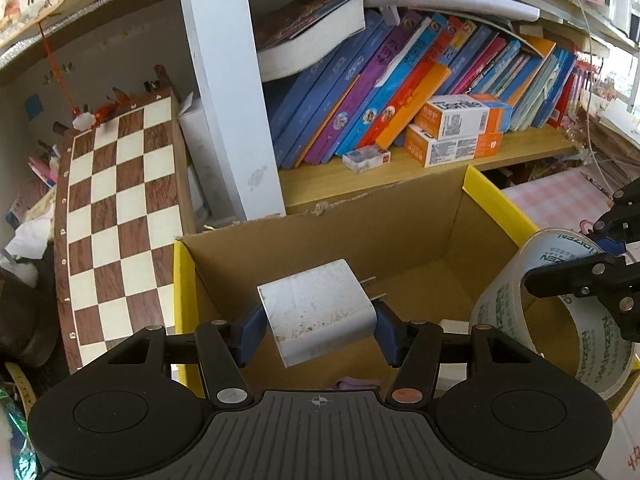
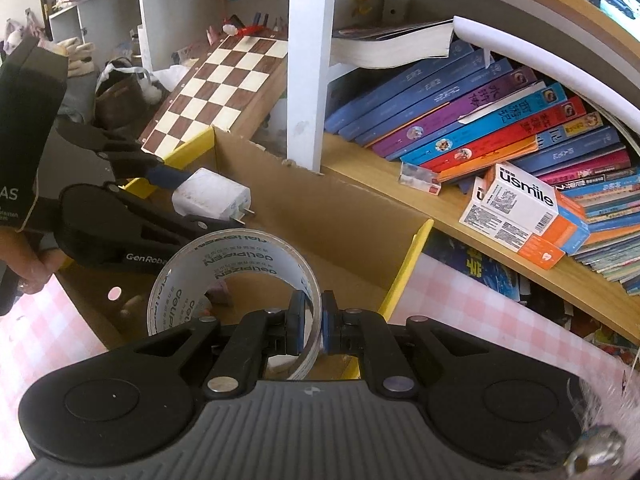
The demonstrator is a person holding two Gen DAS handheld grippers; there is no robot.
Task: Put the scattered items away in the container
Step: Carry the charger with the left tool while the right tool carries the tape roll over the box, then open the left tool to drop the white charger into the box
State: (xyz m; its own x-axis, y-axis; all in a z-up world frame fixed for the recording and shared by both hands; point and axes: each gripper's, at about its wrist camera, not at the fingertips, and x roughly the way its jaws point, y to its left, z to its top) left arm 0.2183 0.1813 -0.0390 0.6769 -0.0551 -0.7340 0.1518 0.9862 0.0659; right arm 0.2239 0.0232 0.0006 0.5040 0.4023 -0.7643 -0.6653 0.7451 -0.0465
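My left gripper [image 1: 320,330] is shut on a white plug charger [image 1: 318,310] and holds it above the open cardboard box [image 1: 420,216] with yellow rims. The charger also shows in the right wrist view [image 2: 212,198]. My right gripper [image 2: 311,326] is shut on the wall of a clear tape roll [image 2: 236,276] and holds it over the box's [image 2: 340,216] right side. The tape roll [image 1: 560,312] and right gripper [image 1: 592,268] show at the right in the left wrist view. A small purple item [image 1: 352,382] lies inside the box.
A chessboard [image 1: 116,216] leans left of the box. A white shelf post [image 1: 228,92] stands behind it. A wooden shelf [image 1: 440,156] holds leaning books and orange-white boxes [image 1: 456,128]. A pink checked tablecloth [image 2: 460,316] lies to the right.
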